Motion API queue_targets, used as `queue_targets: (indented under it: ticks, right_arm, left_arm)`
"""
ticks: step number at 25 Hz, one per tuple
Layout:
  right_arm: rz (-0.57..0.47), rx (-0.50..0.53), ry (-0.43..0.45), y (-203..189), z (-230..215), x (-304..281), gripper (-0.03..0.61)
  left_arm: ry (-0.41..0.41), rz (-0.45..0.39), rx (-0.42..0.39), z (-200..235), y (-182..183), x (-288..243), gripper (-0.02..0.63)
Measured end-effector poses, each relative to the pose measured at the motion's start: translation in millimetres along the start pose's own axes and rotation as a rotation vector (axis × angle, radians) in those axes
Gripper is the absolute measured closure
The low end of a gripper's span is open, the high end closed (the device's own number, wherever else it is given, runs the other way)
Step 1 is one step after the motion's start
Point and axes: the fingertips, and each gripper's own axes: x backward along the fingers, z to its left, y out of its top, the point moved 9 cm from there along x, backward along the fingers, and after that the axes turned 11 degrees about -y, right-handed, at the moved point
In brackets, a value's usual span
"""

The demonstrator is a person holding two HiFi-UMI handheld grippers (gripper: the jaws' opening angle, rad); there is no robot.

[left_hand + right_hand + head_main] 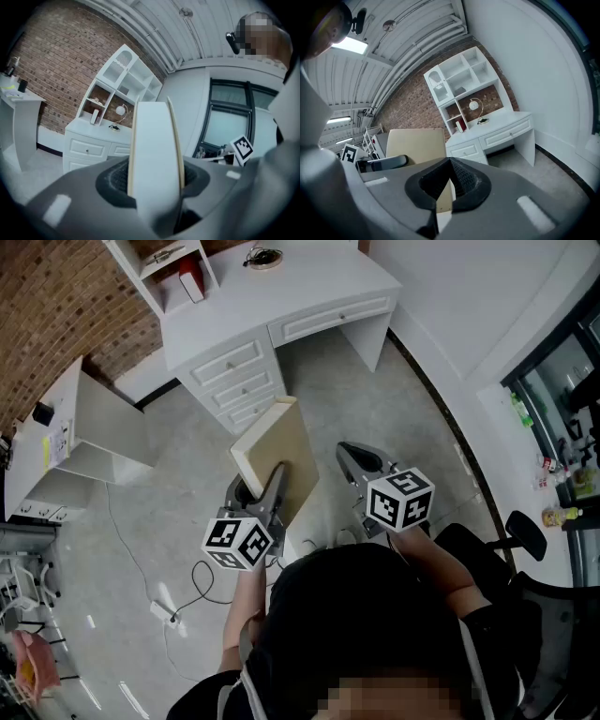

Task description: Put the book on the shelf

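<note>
Currently, the book [278, 451] is gripped low down by the left gripper [258, 491], whose jaws are pressed against its two tan covers, with the white page edges seen between them in the left gripper view. The book is held tilted in the air above the grey floor [187, 512], just in front of the drawers [234, 376] of the white desk [309, 282], and is well apart from the shelf [159, 263]. The shelf is set on the left end of the desk top, against the brick wall [51, 61]. A red book [191, 282] is seen upright in one of its lower compartments, and a small lamp [474, 105] is seen in the wider opening beside it. The right gripper [352, 456] is held just to the right of the book without touching it; its jaws are closed tip to tip and nothing is held between them. Both grippers are pointed towards the desk.
</note>
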Motion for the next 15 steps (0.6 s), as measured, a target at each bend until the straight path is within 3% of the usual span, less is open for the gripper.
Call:
queue_targets:
  ticks: [15]
  right_arm:
    - [-0.015,0.001,0.013,-2.8,7.8,6.2,0.583]
  left_arm:
    - [-0.005,0.001,0.006,-2.7,-5.2,10.7,0.405]
